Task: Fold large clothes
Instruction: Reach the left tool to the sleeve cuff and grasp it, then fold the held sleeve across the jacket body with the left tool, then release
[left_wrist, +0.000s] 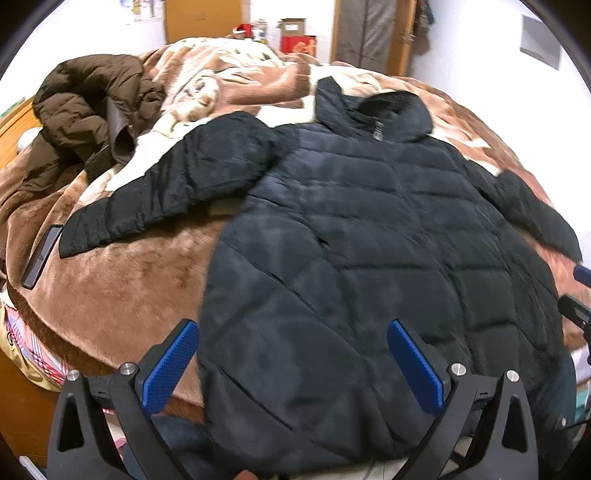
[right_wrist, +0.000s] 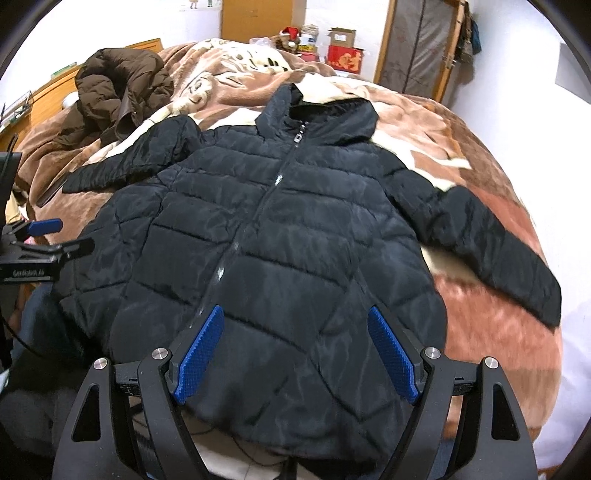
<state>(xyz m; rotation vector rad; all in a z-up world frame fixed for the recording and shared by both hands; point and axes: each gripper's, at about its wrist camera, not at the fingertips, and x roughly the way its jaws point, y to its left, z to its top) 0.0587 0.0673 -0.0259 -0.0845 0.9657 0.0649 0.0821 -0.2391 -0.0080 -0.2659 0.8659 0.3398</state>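
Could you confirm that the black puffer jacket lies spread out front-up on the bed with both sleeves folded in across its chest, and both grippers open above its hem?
Not quite: the black puffer jacket has both sleeves stretched outward, not folded in, as the right wrist view shows. It does lie front-up, with the left gripper and right gripper open above its hem.

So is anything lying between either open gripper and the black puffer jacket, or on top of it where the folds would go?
Nothing visible. The black puffer jacket lies spread face up on the brown blanket, directly under the left gripper and right gripper, both open. The brown coat sits heaped apart, beyond the far sleeve.
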